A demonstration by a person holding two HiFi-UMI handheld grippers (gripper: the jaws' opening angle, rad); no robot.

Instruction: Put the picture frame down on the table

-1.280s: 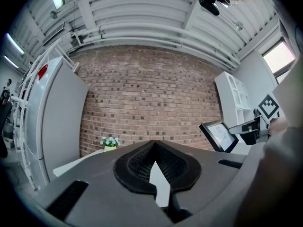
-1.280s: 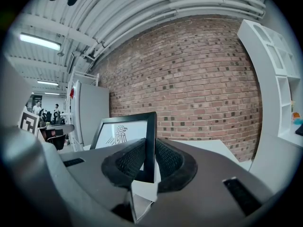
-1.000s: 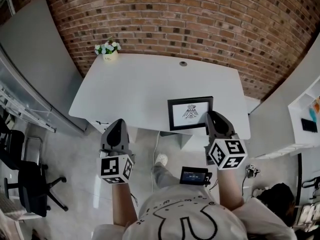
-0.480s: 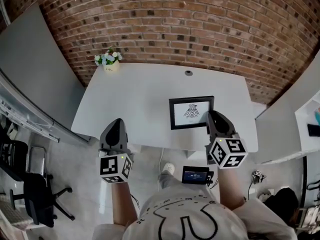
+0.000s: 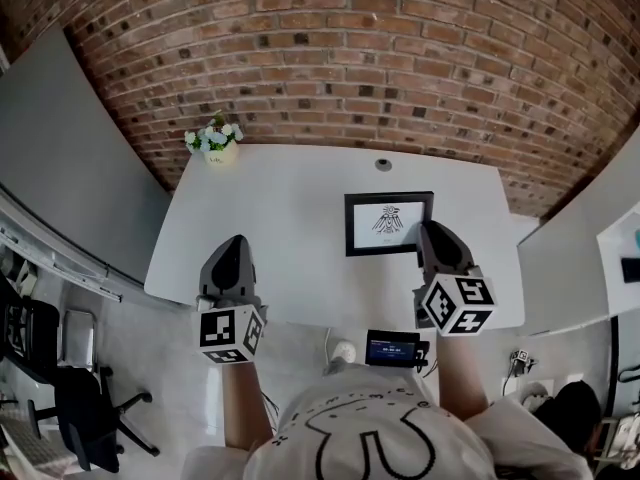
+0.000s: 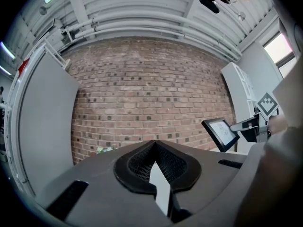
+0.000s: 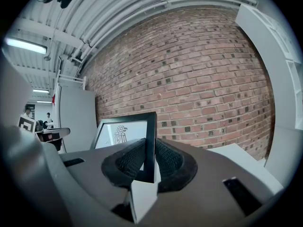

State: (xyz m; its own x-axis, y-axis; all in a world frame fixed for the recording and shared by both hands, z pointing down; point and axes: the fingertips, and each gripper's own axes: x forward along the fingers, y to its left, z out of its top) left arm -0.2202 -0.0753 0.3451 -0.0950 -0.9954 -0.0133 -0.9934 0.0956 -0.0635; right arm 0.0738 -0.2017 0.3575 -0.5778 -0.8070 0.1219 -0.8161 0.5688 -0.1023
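A black picture frame [image 5: 388, 223] with a white print of a bird figure hangs over the right part of the white table [image 5: 280, 218]. My right gripper [image 5: 428, 234] is shut on its right edge; in the right gripper view the frame [image 7: 125, 138] stands upright between the two pads. My left gripper [image 5: 232, 252] is shut with nothing in it, held above the table's near left edge. From the left gripper view [image 6: 154, 145] the frame [image 6: 220, 132] shows at the far right.
A small pot of white flowers [image 5: 213, 138] stands at the table's far left corner, and a cable hole [image 5: 383, 164] sits near the far edge. A brick wall [image 5: 400, 58] runs behind. An office chair [image 5: 70, 418] stands on the floor at the left.
The head view has advanced toward the table: both grippers and the frame now sit further over the tabletop. The right gripper keeps its hold on the frame.
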